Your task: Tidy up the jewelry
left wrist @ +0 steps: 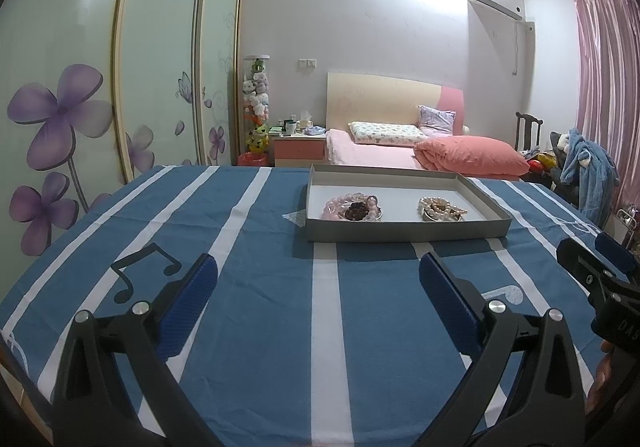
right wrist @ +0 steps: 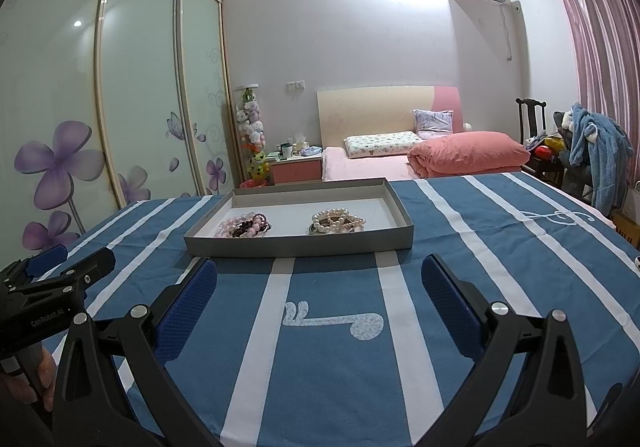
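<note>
Ahead of the left gripper, slightly to its right, sat a shallow grey tray on the blue-and-white striped tablecloth. Jaws stood wide apart, holding nothing, above bare cloth. Inside the tray, two piles lay apart: pink bead bracelets with a dark piece among them on the nearer-left side, pearl bracelets further right. Right gripper showed at the far right edge, well clear of the tray.

From the right wrist view: right gripper also spread wide and empty over the cloth. Tray lay just ahead, a little left of its fingers. Pink bead bracelets left, pearl bracelets nearly straight ahead. Left gripper sat at the left edge, jaw gap unclear from this angle. Beyond the table, a pink bed.
</note>
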A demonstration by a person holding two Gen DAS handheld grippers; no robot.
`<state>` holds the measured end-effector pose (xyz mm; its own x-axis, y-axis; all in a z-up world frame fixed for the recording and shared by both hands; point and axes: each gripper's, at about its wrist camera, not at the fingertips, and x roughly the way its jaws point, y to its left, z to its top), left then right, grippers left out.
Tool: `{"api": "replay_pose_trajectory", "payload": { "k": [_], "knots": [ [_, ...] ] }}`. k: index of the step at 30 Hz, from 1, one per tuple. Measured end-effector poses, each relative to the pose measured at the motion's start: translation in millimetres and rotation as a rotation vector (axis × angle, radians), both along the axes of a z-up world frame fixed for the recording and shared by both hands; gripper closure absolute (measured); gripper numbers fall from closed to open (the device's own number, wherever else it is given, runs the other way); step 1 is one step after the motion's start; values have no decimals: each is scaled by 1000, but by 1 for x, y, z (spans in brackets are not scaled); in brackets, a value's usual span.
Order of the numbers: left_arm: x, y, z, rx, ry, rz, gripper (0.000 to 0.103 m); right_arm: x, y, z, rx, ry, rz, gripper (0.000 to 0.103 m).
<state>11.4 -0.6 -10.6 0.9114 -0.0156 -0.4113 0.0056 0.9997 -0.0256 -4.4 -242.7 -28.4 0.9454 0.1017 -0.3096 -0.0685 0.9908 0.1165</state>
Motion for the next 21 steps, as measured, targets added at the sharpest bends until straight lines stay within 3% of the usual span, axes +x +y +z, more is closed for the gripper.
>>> {"api": "replay_pose_trajectory", "payload": {
  "k": [21],
  "knots": [
    [-1, 2, 4, 2, -7, 4, 4, -2, 2, 1, 3, 6, 7, 2]
  ]
}}
